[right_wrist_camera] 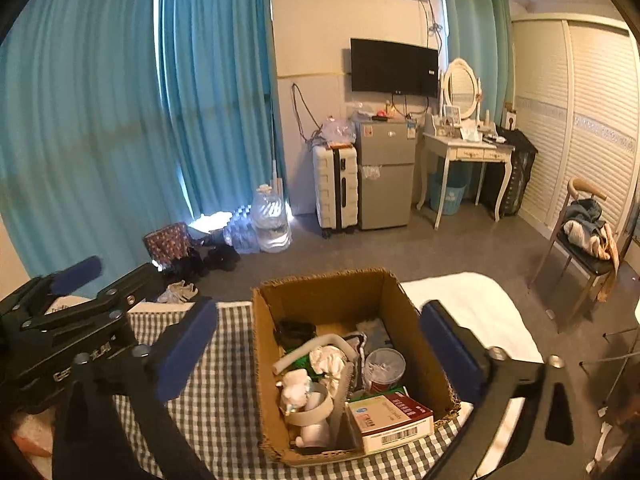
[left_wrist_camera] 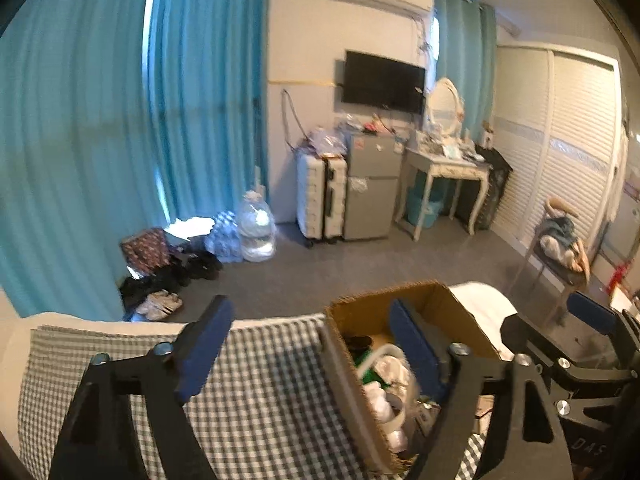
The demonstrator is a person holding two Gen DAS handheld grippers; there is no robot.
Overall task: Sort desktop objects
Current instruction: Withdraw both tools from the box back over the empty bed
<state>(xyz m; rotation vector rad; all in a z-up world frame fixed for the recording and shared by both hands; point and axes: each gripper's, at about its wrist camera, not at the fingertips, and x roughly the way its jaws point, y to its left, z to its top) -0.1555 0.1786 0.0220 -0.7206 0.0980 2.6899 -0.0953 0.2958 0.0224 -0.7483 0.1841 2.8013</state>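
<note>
A cardboard box [right_wrist_camera: 340,292] stands open on the green-checked tablecloth [right_wrist_camera: 224,400]. It holds a white figurine [right_wrist_camera: 298,386], a red-and-white carton [right_wrist_camera: 390,416], a clear tub [right_wrist_camera: 384,366], a white tube [right_wrist_camera: 304,350] and something black [right_wrist_camera: 294,330]. My right gripper [right_wrist_camera: 320,312] hovers above the box, open, with nothing between its blue pads [right_wrist_camera: 188,348]. My left gripper [left_wrist_camera: 310,320] is open too, held over the cloth and the left wall of the box [left_wrist_camera: 348,376], and it holds nothing. Each gripper shows at the edge of the other's view.
A white surface [right_wrist_camera: 472,304] runs on to the right of the cloth. Beyond the table's far edge is grey floor, with a chair [right_wrist_camera: 584,240] piled with clothes at right. Water bottles [right_wrist_camera: 272,220], shoes, a suitcase, a small fridge [right_wrist_camera: 384,172] and a dressing table line the far wall.
</note>
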